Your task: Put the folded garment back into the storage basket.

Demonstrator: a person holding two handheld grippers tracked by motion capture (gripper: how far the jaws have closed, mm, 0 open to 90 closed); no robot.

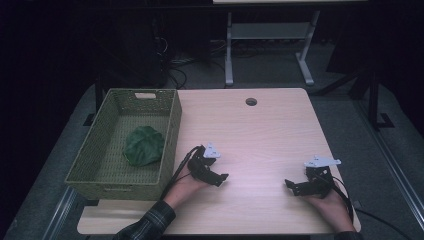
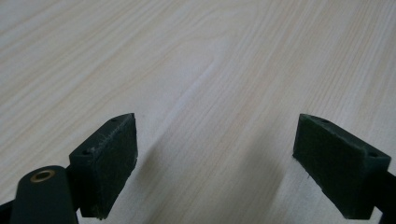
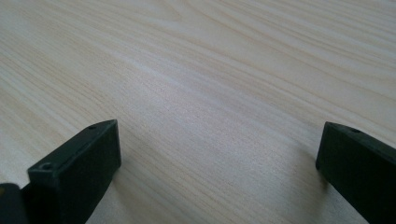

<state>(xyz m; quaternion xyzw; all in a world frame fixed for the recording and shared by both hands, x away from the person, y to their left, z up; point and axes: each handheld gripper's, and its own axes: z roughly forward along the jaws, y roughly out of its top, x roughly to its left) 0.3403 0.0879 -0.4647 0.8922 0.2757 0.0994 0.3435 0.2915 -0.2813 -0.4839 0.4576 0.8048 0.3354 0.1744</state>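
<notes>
A green woven basket (image 1: 167, 131) stands on the left of the light wooden table (image 1: 260, 130), and a green leafy vegetable (image 1: 144, 145) lies inside it. My left gripper (image 1: 220, 179) rests low on the table just right of the basket's near corner, open, with bare wood between its pads (image 2: 109, 163). Toward the table's right front my right gripper (image 1: 291, 186) also sits low and open, nothing between its pads (image 3: 79, 172). A person's hands hold both grippers from the near edge.
A round cable hole (image 1: 251, 102) lies at the table's far middle. Beyond the table stands a white desk frame (image 1: 270, 45) on a dark floor with cables. Bare wood stretches between and ahead of the grippers.
</notes>
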